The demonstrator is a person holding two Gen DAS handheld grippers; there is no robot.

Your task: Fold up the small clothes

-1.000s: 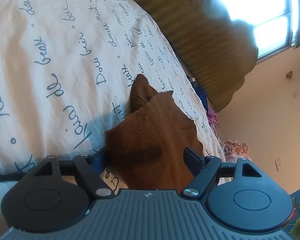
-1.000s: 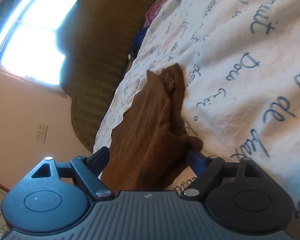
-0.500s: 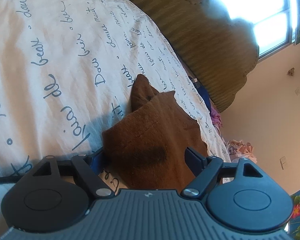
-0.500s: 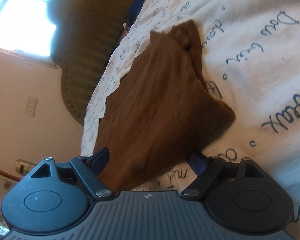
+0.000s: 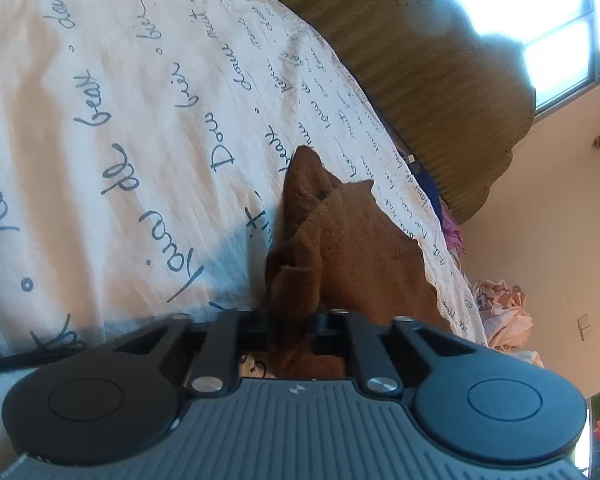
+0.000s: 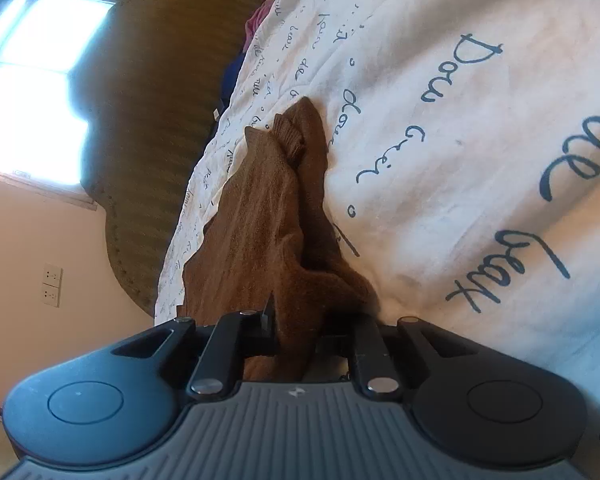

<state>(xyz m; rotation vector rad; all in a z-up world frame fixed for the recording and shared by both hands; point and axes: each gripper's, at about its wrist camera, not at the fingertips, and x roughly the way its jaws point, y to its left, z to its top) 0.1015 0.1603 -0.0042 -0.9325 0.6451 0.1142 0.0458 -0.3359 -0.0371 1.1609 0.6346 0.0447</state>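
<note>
Jaws of left gripper (image 5: 292, 328) and right gripper (image 6: 296, 332), apart a second ago, now closing, pinching near edge of brown knitted garment (image 5: 352, 248) on script-printed white bedspread (image 5: 120, 100); fold lift can start.

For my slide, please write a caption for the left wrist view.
Left gripper pinching the near edge of a brown knit garment on a script-printed bedspread.

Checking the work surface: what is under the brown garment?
The brown garment lies on a white cover printed with script. Whatever sits directly beneath its middle is hidden.
</note>
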